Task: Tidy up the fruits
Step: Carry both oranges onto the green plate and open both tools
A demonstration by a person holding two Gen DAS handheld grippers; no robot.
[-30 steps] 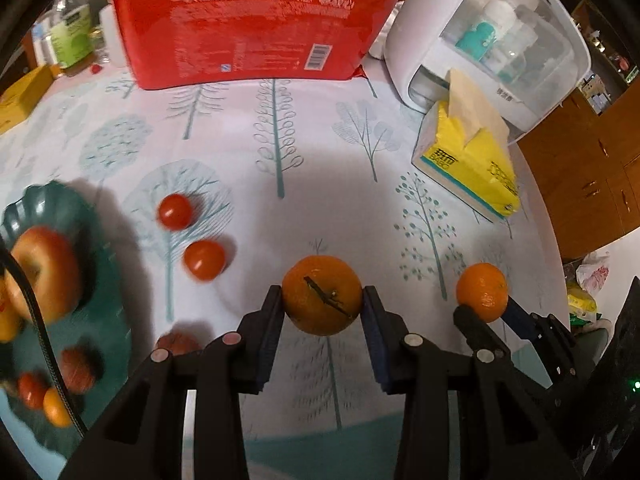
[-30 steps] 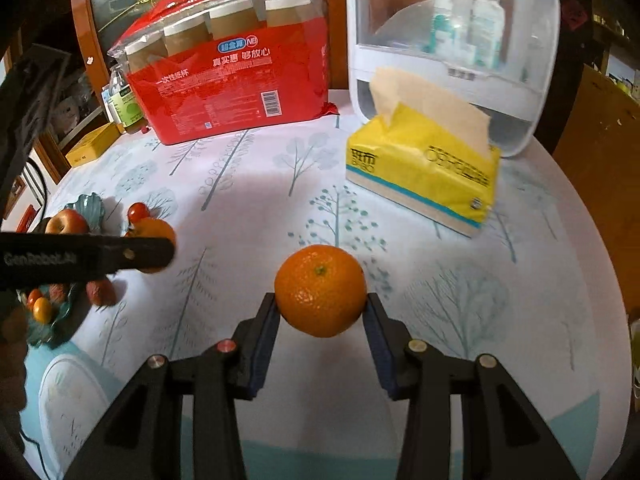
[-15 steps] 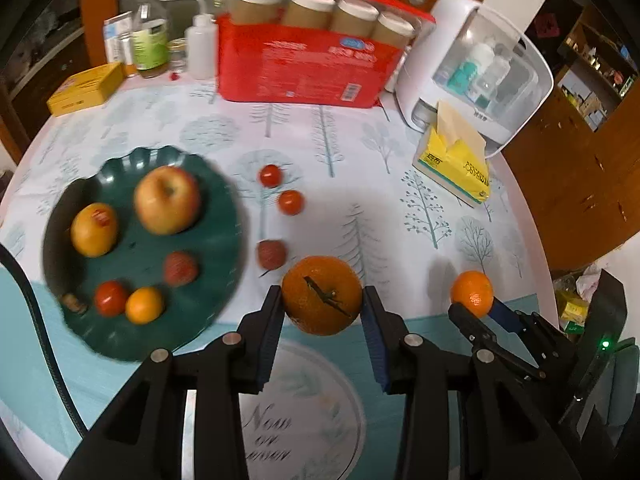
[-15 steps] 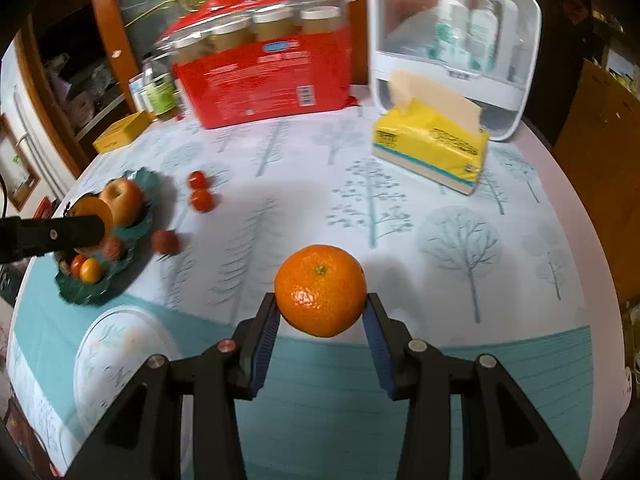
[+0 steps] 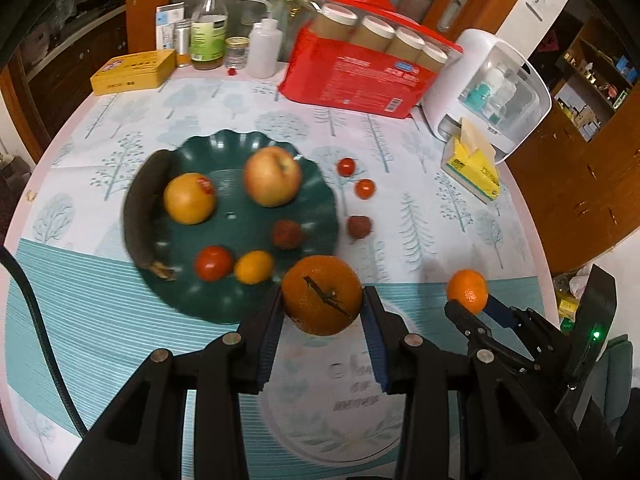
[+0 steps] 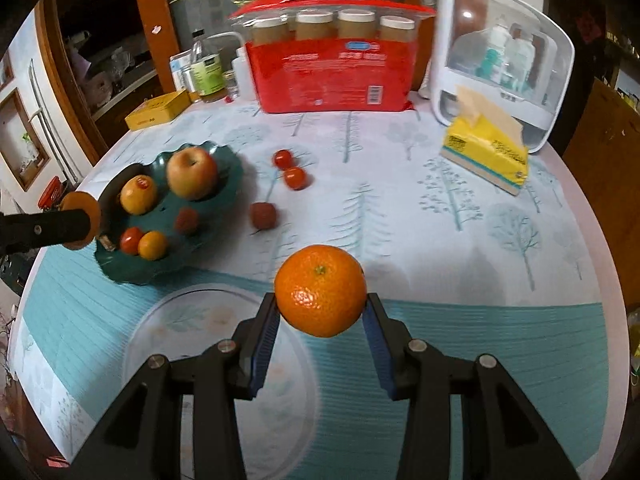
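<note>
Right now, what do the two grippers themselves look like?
Both are matte black plastic linkages with silver round pivot pins and blue ribbed pads lining the jaws. The left gripper has a black cable trailing beside it. The right gripper, seen from the left wrist, carries a body with a green light.

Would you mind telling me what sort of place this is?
Probably a home dining room: a round table with a tree-print cloth, a green fruit plate, a tissue box, and wooden cabinets around.

Wooden cabinets [image 5: 592, 184] surround the round, tree-print-clothed table [image 6: 460, 216].
</note>
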